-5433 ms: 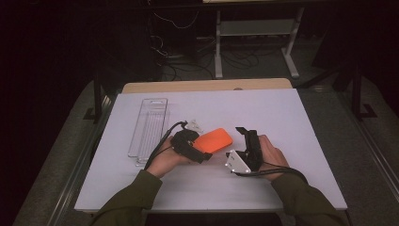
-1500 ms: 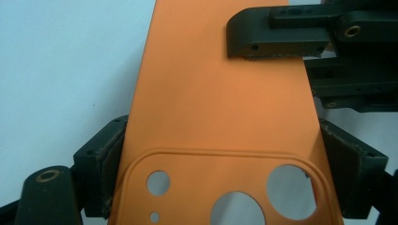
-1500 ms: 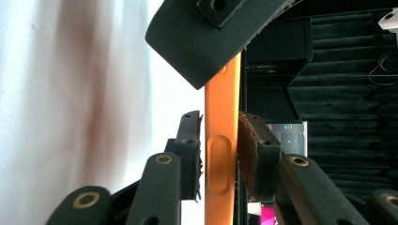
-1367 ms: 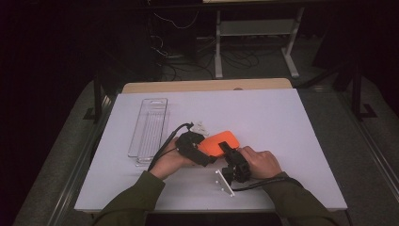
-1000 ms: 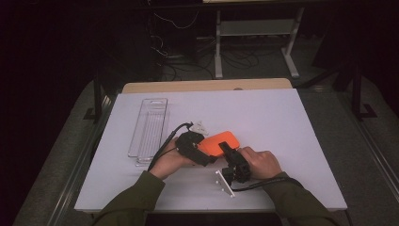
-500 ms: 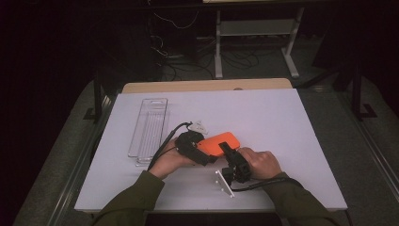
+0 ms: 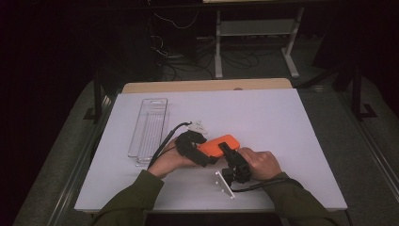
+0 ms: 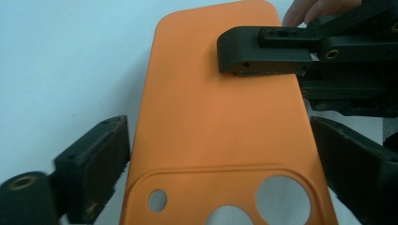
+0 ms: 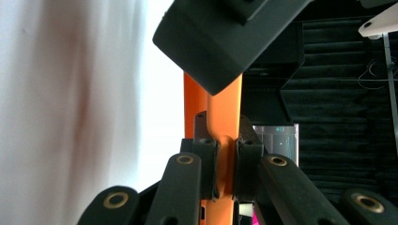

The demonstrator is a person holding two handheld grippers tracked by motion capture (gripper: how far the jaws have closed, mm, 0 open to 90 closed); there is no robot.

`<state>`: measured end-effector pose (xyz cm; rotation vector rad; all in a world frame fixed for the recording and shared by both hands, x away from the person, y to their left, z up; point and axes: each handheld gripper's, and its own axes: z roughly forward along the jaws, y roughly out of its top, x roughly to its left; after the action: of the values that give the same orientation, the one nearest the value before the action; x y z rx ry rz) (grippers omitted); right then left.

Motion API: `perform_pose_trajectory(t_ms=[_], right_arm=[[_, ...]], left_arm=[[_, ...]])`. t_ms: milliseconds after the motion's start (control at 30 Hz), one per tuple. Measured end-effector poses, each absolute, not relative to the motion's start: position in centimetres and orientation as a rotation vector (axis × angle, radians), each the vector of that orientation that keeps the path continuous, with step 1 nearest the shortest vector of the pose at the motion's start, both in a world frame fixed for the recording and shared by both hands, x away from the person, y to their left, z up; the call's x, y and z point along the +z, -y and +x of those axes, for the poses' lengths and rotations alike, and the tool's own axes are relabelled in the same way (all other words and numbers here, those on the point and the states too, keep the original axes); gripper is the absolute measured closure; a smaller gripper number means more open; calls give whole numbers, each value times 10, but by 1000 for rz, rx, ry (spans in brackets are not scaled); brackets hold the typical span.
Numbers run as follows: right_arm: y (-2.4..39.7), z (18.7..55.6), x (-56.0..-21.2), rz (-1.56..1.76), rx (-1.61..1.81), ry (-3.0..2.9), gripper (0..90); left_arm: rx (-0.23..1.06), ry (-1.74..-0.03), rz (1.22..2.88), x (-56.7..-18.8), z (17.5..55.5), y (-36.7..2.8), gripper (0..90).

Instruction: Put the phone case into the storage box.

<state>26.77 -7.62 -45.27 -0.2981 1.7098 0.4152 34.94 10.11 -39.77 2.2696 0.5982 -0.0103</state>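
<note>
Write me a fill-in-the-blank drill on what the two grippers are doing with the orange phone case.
1. The right gripper is shut on the ____ of the orange phone case.
2. The left gripper has its jaws ____ on either side of the case.
3. The clear tray lies to the ____ of both hands in the high view.

Missing words: edge; open; left

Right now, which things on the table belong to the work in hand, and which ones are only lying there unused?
In the work:
- orange phone case
- right gripper, shut on the case's edge
- left gripper, jaws have just been opening, standing either side of the case

Lying about:
- clear plastic tray, near the left edge of the white table
</note>
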Motion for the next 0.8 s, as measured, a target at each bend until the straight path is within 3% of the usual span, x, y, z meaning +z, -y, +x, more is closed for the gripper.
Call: perform_pose_trajectory(t_ms=[100,800], right_arm=[[76,268,-453,-298,412,-1712,813],[82,272,-451,-282,392,-1745,810]], left_arm=[[-16,-591,2265,-397,350,-102,0],[10,-522,2264,-385,347,-117,0]])
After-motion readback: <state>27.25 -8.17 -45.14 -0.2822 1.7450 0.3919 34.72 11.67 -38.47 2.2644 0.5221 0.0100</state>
